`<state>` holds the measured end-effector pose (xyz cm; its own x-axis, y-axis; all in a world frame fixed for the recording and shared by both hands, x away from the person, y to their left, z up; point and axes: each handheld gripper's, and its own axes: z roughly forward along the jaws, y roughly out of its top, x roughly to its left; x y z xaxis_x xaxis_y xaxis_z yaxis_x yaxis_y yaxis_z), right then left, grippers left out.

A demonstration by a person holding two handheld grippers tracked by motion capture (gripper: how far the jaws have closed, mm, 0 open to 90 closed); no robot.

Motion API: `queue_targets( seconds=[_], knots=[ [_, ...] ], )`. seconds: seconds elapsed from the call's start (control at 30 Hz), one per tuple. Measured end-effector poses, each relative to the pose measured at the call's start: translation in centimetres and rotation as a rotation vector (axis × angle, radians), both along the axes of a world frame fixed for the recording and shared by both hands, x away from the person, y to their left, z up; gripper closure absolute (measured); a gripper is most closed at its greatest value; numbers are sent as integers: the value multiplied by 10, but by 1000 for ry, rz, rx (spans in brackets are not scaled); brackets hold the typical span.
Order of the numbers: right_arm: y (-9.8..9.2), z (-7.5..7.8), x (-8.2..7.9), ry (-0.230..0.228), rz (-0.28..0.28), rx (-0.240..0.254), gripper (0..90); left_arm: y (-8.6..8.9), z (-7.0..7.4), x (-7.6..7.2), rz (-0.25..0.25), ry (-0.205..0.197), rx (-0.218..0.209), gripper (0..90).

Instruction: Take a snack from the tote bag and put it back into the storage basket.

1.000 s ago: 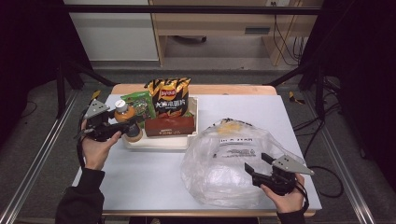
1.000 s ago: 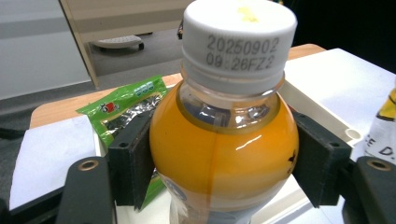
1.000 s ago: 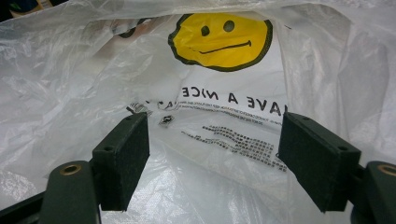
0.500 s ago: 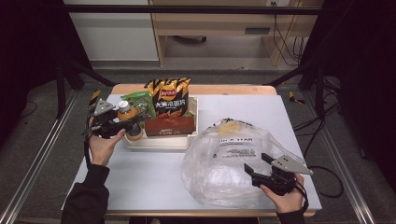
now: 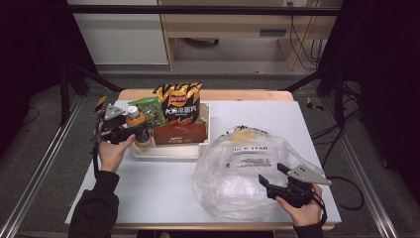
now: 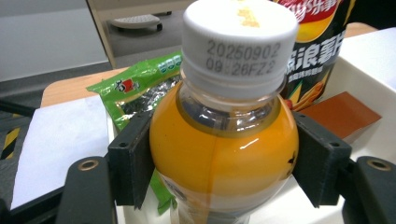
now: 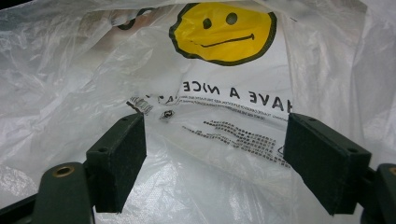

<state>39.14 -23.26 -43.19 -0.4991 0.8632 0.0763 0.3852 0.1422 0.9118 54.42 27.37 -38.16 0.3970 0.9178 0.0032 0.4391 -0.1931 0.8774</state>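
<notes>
**Left tool clamps orange bottle at the tray; right tool open at the plastic bag**

The left tool (image 5: 134,134) has its 2 jaws pressed against the sides of the orange drink bottle (image 6: 224,140), 1 pad on each flank of the rounded shoulder just below the white cap (image 6: 239,42). The bottle stands upright between the jaws, its cap rising above them. In the high view the bottle (image 5: 138,128) sits at the near-left corner of the white tray (image 5: 171,150), with the person's left hand (image 5: 113,148) holding the tool from the desk side.

Beyond the left tool's jaws, a green snack packet (image 6: 135,91) lies behind and to the left of the bottle, and a dark chip bag (image 6: 317,42) stands behind and to its right. A flat brown box (image 6: 343,114) lies to the right of the right-hand jaw, inside the tray.

The right tool (image 5: 274,179) has its 2 jaws standing well apart, with nothing pinched between the pads. Directly ahead of them is the clear plastic bag (image 7: 224,154), crumpled, with a yellow smiley face (image 7: 223,31) printed above the jaws and lines of print between them. In the high view this bag (image 5: 237,173) lies on the white desk (image 5: 158,191), well apart from the tray, with the right hand (image 5: 302,208) behind the tool.
</notes>
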Motion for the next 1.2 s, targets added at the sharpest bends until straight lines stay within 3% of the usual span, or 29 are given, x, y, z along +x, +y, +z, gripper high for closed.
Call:
queue_targets(
  seconds=[0.4, 0.67, 0.7, 1.07, 1.2],
  knots=[
    [1, -1, 1, 15, 5, -12, 202, 1, -16, 4, 3, 24, 3, 299],
    [1, 1, -1, 15, 16, -10, 197, 2, -24, 4, 1, 33, 28, 299],
    [1, 2, -1, 13, 18, -11, 196, 1, -25, 3, 5, 26, 14, 298],
    [10, 8, -5, 0, 63, -12, 192, 5, -28, -1, 10, 18, -3, 292],
    [10, 8, -5, 0, 64, -14, 192, 5, -29, -2, 19, 41, 13, 263]
  ],
)
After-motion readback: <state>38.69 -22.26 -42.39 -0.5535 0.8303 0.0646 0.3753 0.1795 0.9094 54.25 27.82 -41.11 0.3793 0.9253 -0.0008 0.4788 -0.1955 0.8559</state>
